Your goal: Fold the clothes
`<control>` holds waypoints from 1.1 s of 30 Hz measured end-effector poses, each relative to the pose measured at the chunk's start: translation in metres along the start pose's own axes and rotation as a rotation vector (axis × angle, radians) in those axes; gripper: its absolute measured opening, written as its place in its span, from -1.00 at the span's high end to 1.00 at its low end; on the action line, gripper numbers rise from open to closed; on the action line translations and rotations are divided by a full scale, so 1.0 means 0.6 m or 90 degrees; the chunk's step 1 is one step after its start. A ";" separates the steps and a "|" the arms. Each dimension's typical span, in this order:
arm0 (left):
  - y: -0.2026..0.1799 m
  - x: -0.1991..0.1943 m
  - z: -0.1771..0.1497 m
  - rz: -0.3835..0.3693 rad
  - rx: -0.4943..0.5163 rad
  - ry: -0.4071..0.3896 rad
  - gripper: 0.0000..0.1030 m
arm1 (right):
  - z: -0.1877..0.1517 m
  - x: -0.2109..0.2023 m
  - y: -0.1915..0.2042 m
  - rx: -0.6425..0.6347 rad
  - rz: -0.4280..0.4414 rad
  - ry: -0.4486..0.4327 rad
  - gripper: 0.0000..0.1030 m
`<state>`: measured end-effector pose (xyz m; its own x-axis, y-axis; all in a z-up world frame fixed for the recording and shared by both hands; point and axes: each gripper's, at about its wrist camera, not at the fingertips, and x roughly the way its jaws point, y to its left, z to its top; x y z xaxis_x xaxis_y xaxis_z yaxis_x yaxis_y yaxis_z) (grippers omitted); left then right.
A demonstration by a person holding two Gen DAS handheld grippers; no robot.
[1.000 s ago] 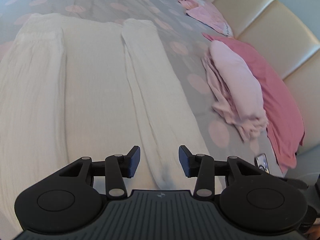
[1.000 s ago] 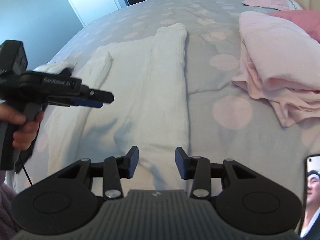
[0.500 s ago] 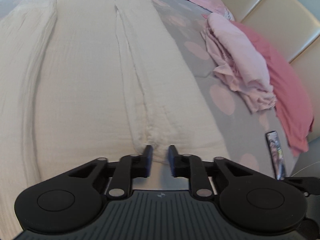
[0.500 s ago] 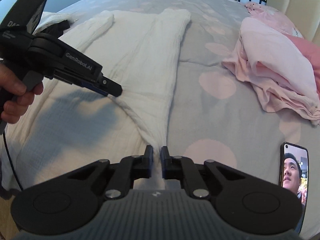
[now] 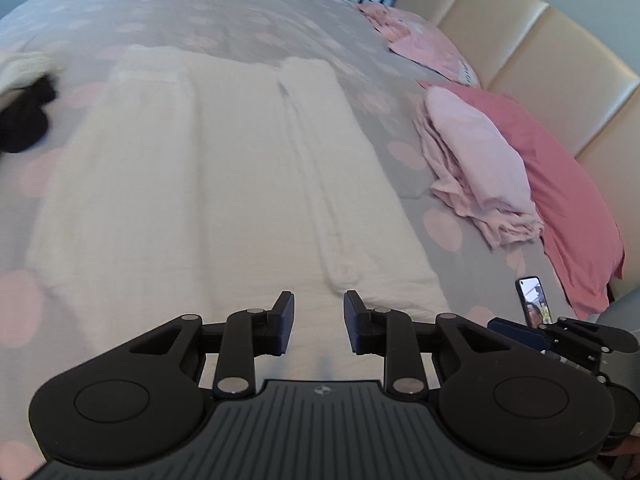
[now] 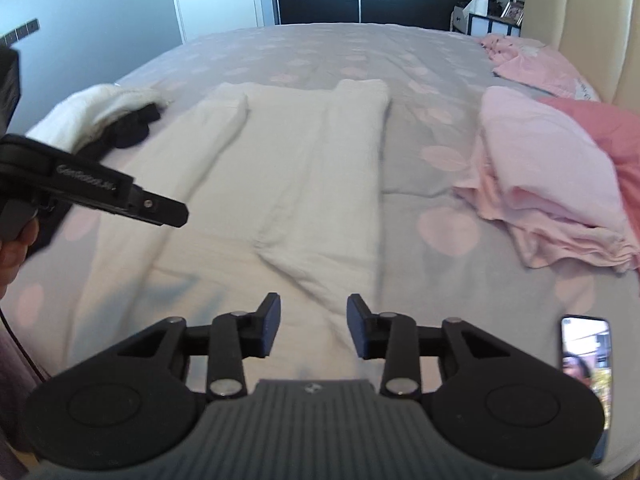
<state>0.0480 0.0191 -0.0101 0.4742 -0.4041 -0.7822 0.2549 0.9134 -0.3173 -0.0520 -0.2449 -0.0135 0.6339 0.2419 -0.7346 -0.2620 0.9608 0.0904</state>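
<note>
Both tools off the white garment

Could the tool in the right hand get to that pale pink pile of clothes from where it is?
Probably yes. The right tool, its jaws opening with nothing between them, hangs over the white garment; only bare bedspread lies between it and the pale pink pile.

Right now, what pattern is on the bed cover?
Grey bed cover with pale pink dots, clearest in the right wrist view.

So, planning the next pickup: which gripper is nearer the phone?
Right. The right gripper is just beside the phone; the left gripper sits farther over the white garment.
</note>
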 end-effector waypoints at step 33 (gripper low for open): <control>0.376 0.009 0.179 0.196 0.097 0.029 0.50 | 0.121 0.341 0.485 -0.364 0.075 0.100 0.25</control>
<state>0.1984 0.2179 -0.0284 0.5111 -0.1043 -0.8532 0.2299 0.9730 0.0188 0.0542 0.0942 -0.0884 0.4729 0.2781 -0.8361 -0.7017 0.6927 -0.1665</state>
